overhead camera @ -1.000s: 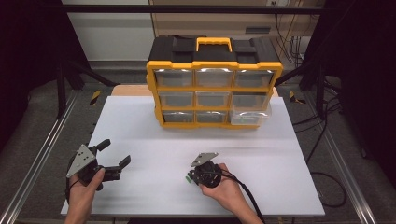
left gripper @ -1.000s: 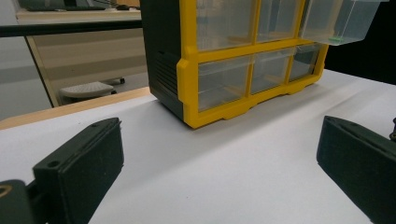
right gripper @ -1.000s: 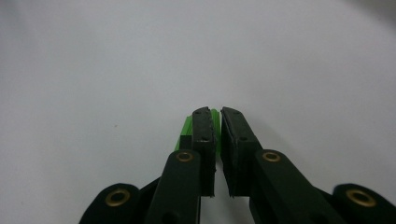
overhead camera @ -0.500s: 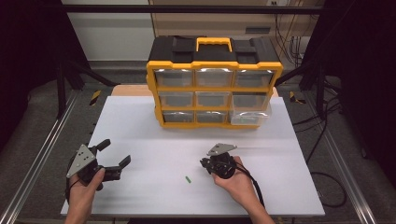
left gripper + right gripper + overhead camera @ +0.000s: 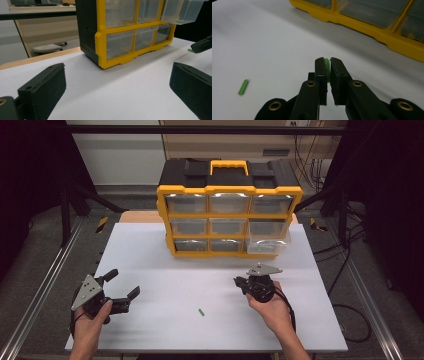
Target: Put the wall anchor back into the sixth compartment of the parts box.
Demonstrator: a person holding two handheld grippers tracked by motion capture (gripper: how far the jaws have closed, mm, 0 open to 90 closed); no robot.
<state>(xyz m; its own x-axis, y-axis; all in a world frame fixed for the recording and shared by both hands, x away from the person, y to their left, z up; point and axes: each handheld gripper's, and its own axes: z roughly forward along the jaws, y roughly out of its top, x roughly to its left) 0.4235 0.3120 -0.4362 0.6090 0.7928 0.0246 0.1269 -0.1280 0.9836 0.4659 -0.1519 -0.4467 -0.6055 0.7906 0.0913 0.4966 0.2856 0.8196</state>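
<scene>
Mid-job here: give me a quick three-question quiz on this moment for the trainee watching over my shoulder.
1. True or false: the right gripper is shut on a small green piece.
2. Which drawer of the yellow organizer is pulled out? A) top left B) bottom middle C) the right column's middle drawer
3. Fill in: the left gripper has its fingers ____ and holds nothing.

Key:
1. True; the green piece sits pinched between the fingers, while a second green piece lies loose on the white table.
2. C
3. open
</scene>
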